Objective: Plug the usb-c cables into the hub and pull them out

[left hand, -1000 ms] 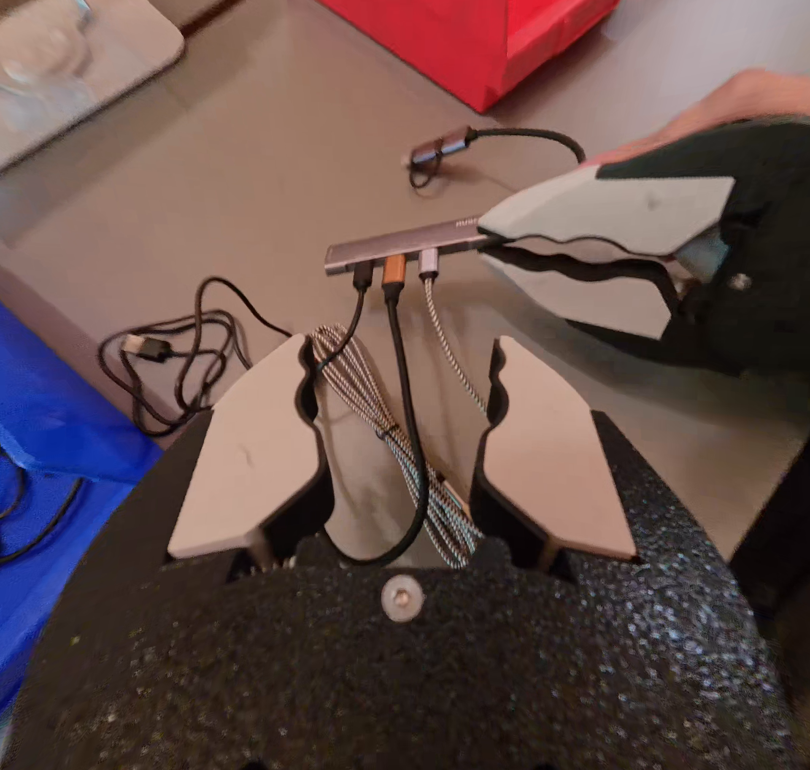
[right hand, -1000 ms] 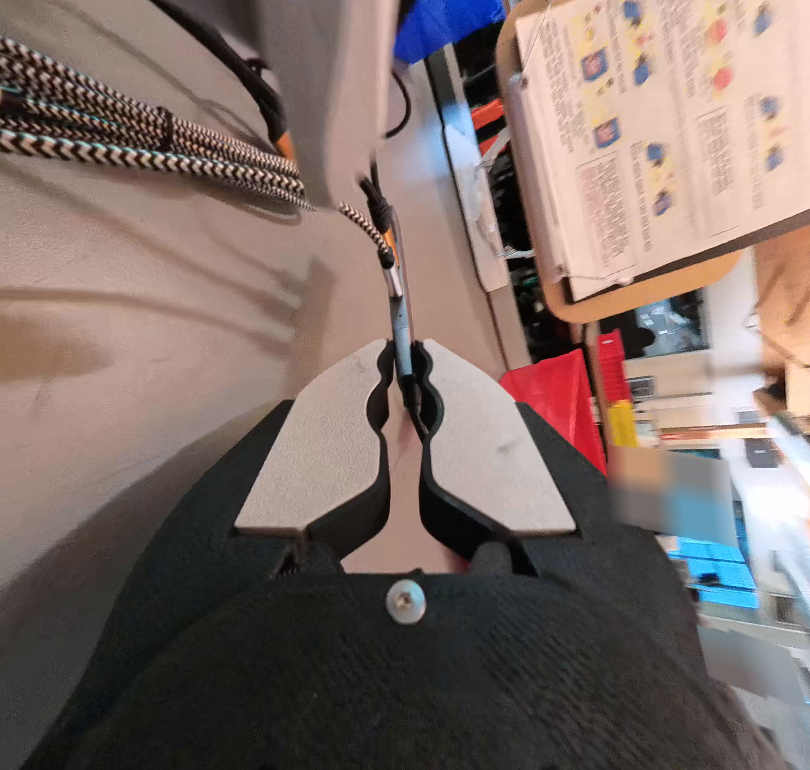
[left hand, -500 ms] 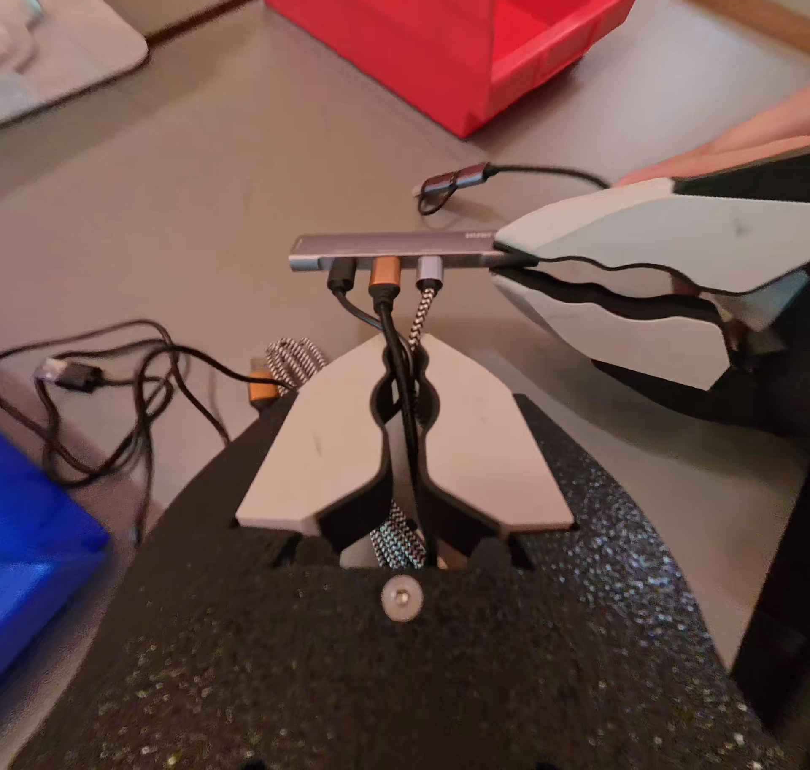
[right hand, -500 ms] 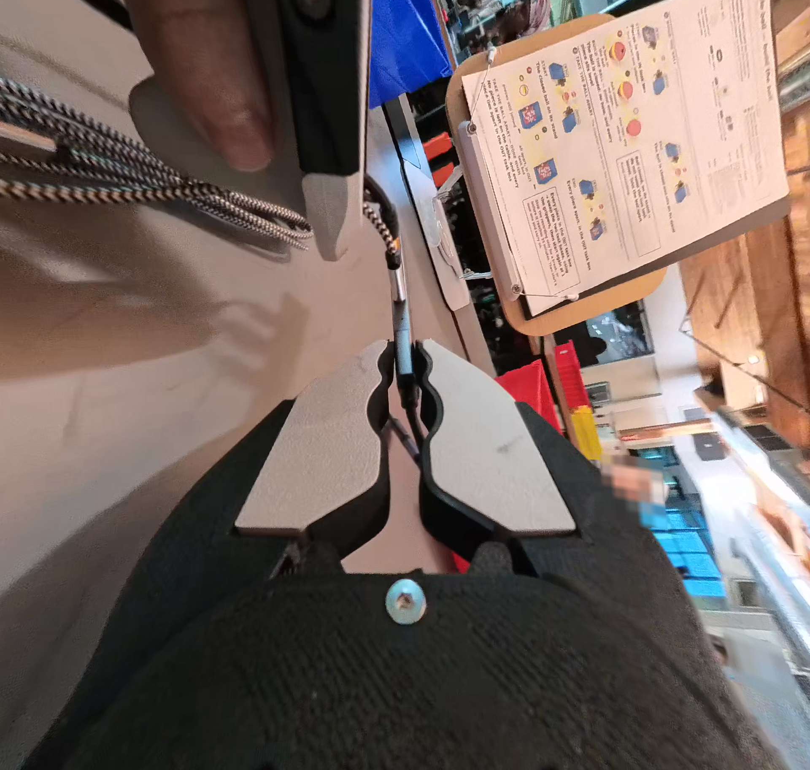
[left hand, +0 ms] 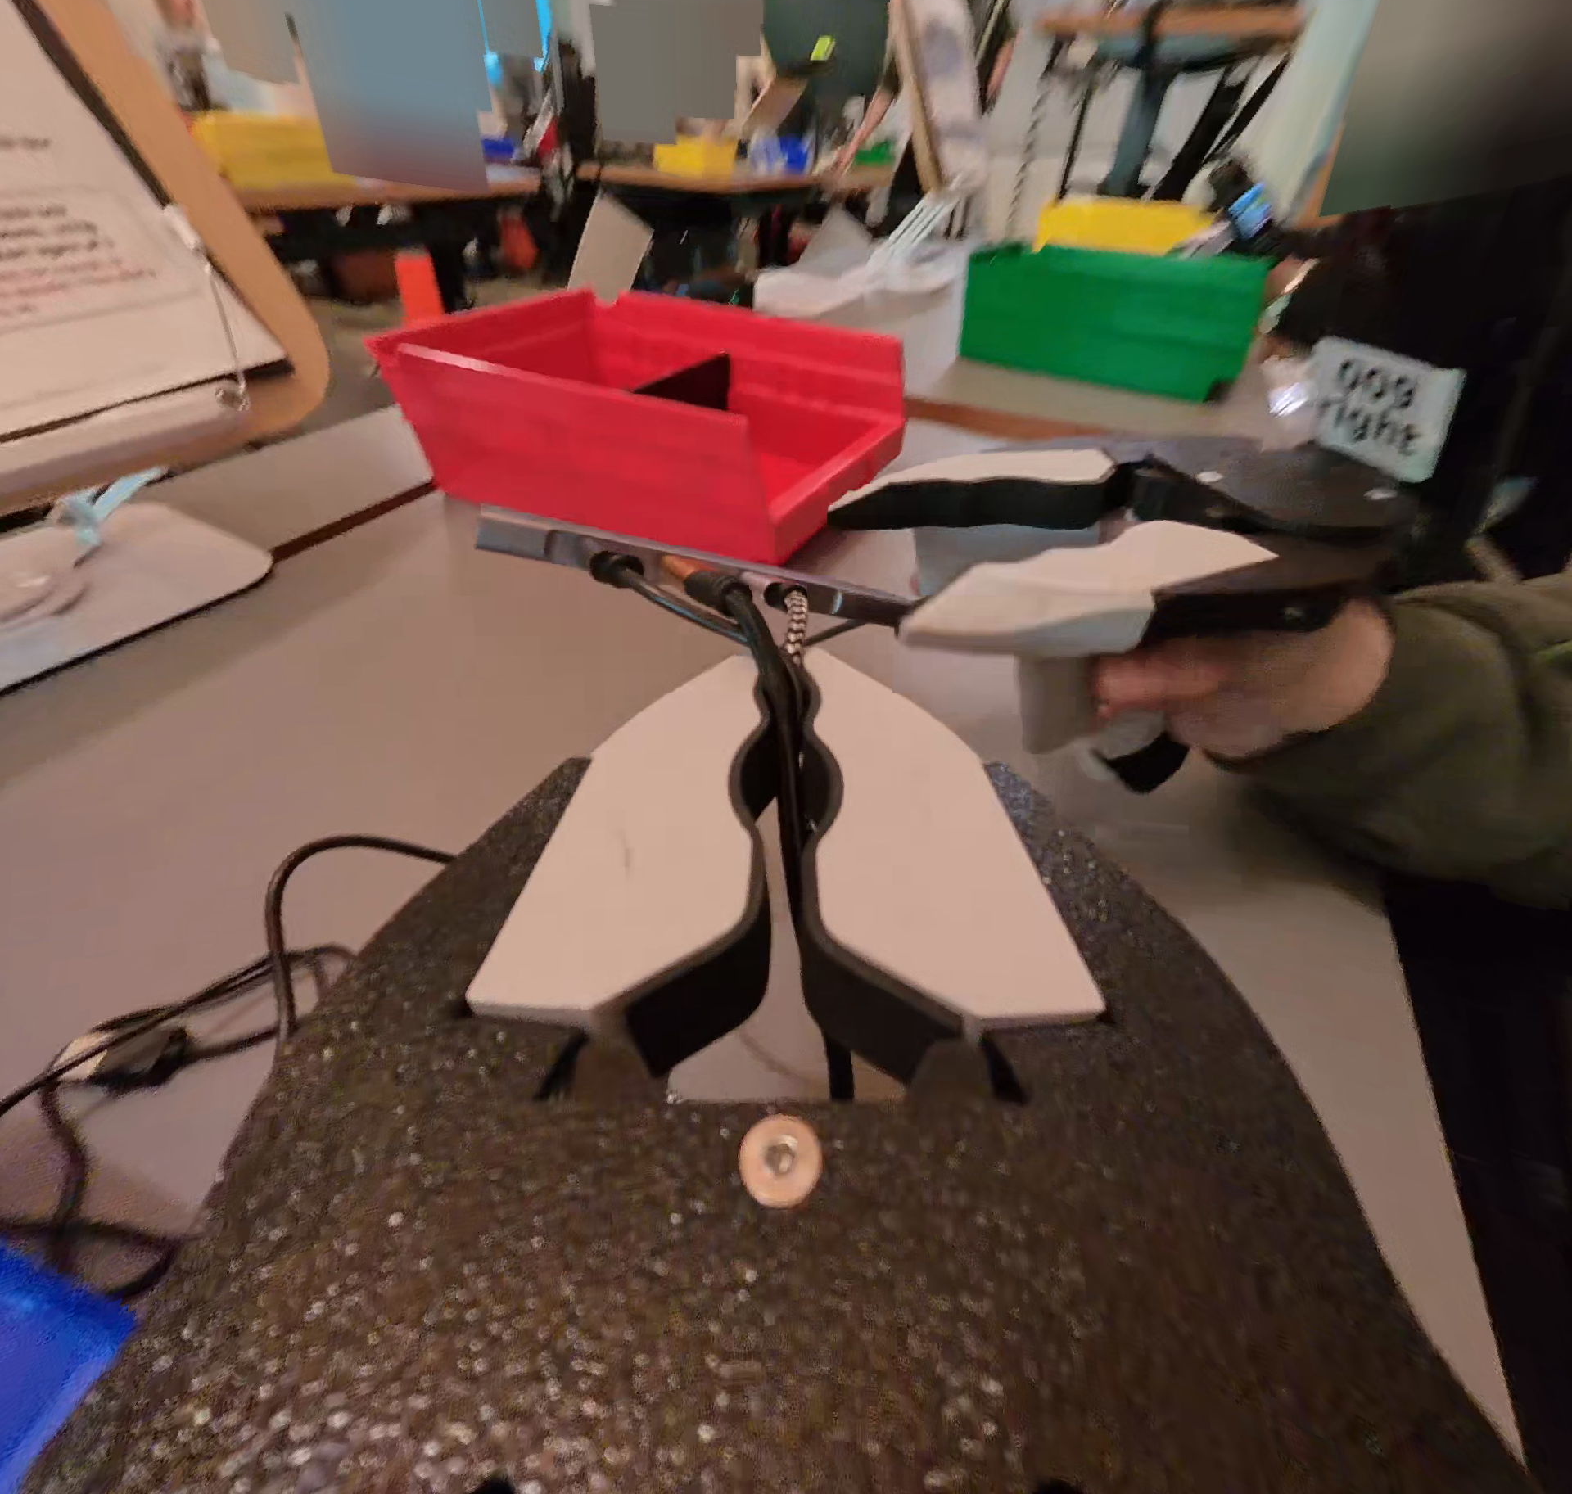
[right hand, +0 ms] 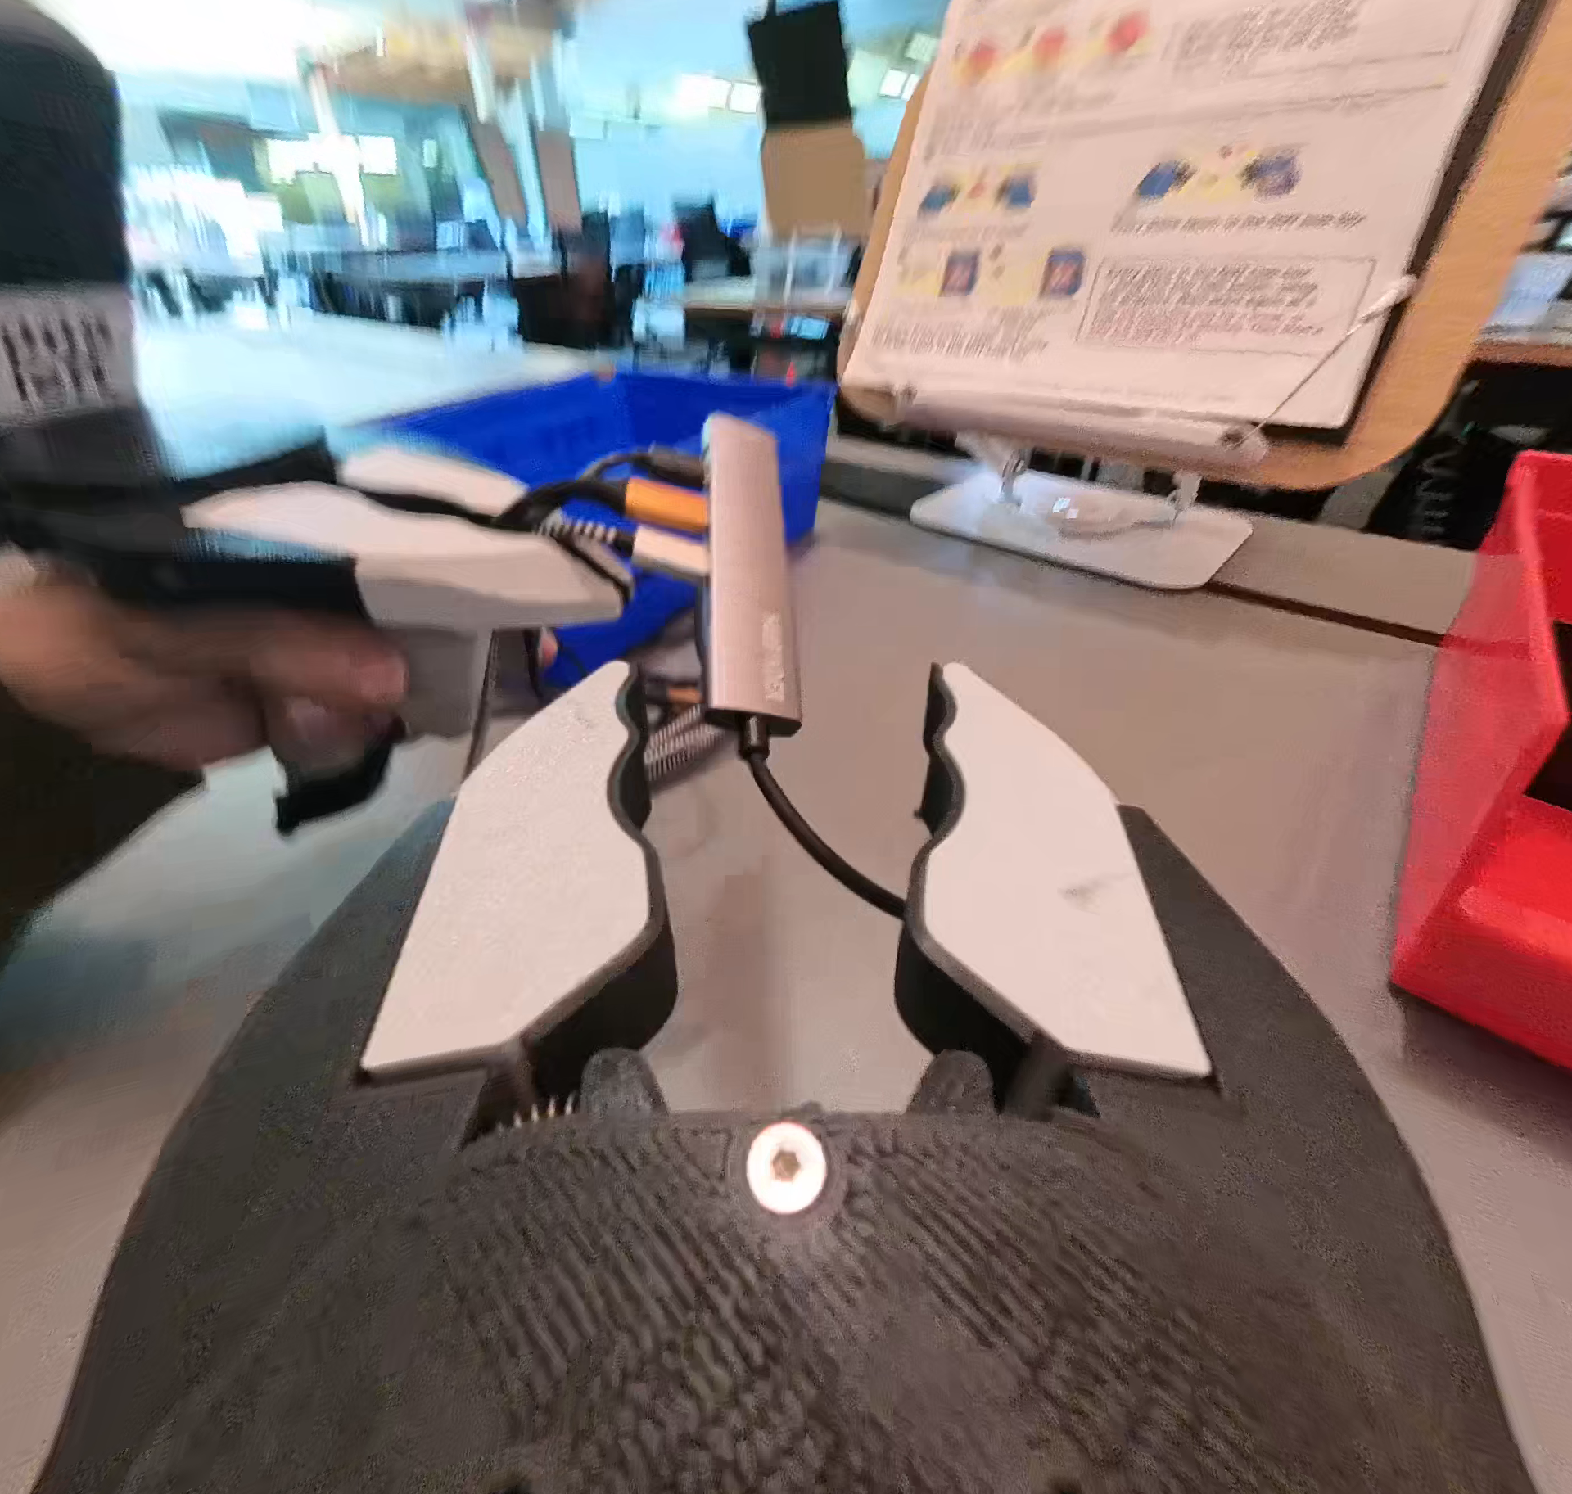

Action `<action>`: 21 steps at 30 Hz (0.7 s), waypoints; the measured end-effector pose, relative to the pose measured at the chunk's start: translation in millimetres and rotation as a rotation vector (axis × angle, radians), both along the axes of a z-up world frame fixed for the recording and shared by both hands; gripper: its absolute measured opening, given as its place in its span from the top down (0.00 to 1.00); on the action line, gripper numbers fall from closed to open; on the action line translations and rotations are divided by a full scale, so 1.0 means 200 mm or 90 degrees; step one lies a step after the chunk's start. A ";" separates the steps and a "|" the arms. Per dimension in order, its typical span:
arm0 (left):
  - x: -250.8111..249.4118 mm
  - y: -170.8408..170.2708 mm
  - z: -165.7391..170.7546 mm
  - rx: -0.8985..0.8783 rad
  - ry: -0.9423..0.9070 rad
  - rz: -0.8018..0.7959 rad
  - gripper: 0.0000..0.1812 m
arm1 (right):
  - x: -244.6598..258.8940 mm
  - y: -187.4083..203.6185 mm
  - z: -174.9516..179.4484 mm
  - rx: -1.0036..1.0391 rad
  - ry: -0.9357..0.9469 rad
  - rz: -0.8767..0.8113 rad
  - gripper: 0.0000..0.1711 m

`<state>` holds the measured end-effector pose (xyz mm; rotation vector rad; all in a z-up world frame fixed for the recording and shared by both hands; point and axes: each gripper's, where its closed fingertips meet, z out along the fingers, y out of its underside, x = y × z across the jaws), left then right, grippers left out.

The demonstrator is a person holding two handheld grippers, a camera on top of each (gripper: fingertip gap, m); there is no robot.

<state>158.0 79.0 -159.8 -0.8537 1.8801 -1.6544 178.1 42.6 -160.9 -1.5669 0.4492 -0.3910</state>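
Half a second earlier the right hand-held gripper had been clenched on the end of the hub; now its fingers stood released, wide apart on either side of the hub's own black lead. The left hand-held gripper remained clenched on the bundle of cables just below the hub, and the hub had risen clear of the worktop.

The right wrist view showed the orange plug and the silver plug seated in the hub's side; the left wrist view showed them only dimly from below. The left wrist view alone showed the loose black cable on the worktop.

The red bin stood just behind the hub and the blue bin beyond the left gripper, with bare worktop between.
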 end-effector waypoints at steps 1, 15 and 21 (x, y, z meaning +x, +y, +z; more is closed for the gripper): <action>-0.02 0.00 0.02 -0.031 -0.013 -0.020 1.00 | 0.00 -0.01 0.04 0.043 -0.002 -0.013 0.65; -0.07 -0.08 0.02 -0.008 -0.086 -0.085 1.00 | -0.17 -0.09 0.36 0.071 -0.228 -0.068 0.69; -0.09 -0.14 0.02 0.001 -0.097 -0.109 1.00 | -0.04 -0.04 0.00 -0.052 -0.040 -0.057 0.56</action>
